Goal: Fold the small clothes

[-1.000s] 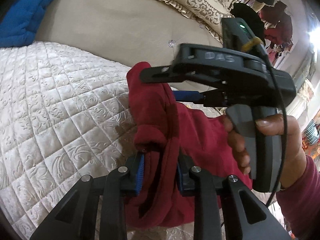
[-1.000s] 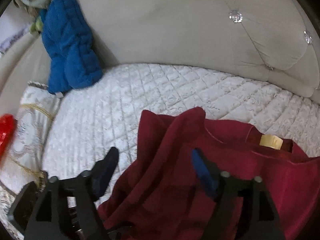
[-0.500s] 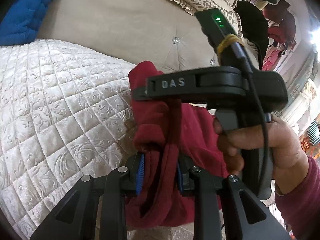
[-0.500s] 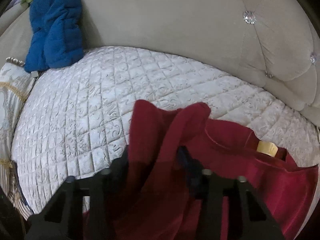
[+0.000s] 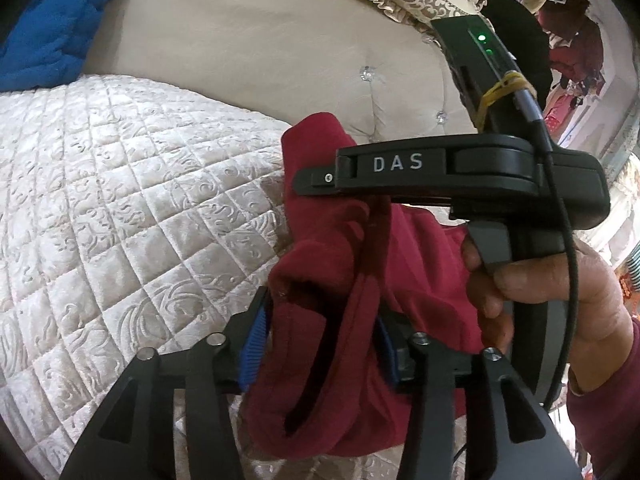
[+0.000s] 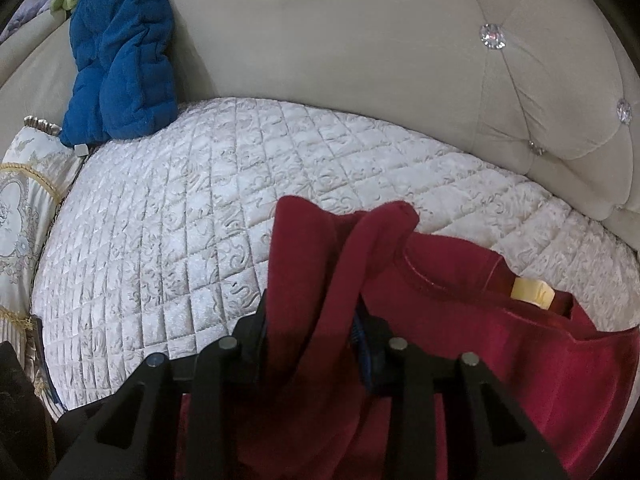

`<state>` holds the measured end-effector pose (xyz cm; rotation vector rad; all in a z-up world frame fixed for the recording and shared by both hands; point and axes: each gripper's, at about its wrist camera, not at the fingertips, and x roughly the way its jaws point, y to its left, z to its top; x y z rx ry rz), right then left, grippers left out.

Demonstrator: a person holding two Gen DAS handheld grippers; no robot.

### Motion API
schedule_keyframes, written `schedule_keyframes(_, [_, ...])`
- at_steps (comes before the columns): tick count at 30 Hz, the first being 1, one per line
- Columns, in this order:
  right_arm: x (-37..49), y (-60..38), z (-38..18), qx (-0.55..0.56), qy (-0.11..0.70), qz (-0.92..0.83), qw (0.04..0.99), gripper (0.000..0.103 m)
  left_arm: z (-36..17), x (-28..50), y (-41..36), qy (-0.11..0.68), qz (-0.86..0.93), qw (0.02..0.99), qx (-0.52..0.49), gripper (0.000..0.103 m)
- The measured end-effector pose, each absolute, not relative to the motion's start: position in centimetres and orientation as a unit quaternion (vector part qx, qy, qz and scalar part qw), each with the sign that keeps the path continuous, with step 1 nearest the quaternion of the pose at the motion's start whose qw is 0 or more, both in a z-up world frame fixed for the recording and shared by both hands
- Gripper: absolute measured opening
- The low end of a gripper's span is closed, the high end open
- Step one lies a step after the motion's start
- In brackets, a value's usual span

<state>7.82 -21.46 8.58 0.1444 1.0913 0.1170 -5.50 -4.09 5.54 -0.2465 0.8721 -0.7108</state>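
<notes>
On the quilted cream satin sofa cover (image 6: 168, 248) lies the bunched dark red fleece garment (image 6: 500, 344); right gripper (image 6: 310, 328) is closing, clamping its raised fold, so hold firm while the left gripper (image 5: 320, 344) opens, cloth loose between

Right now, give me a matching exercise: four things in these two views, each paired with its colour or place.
Things:
1. garment
2. quilted jacket
3. neck label
4. quilted cover

Descriptions:
A. blue, leaning against the sofa back
B. pale yellow, inside the collar
C. dark red, bunched between the gripper fingers
D. off-white, spread under the clothes

Pairs: 1-C, 2-A, 3-B, 4-D
</notes>
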Motion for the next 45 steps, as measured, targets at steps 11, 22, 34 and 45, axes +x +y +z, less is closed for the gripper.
schedule_keyframes(11, [7.6, -21.7, 8.5, 0.076, 0.516, 0.063, 0.851, 0.036, 4.3, -5.0, -4.4, 0.417, -0.351, 0.829, -0.125, 0.020])
schedule_keyframes(22, [6.1, -22.5, 10.3, 0.075, 0.502, 0.073, 0.859, 0.029, 5.9, -6.6, -4.8, 0.398, -0.365, 0.831, -0.132, 0.000])
schedule_keyframes(34, [3.4, -25.3, 13.8, 0.072, 0.484, 0.070, 0.869, 0.028, 8.6, -8.6, -8.2, 0.392, -0.343, 0.850, -0.070, 0.000])
schedule_keyframes(45, [0.6, -28.6, 16.5, 0.058, 0.465, 0.053, 0.882, 0.028, 10.6, -9.3, -12.4, 0.392, -0.358, 0.846, -0.046, 0.000])
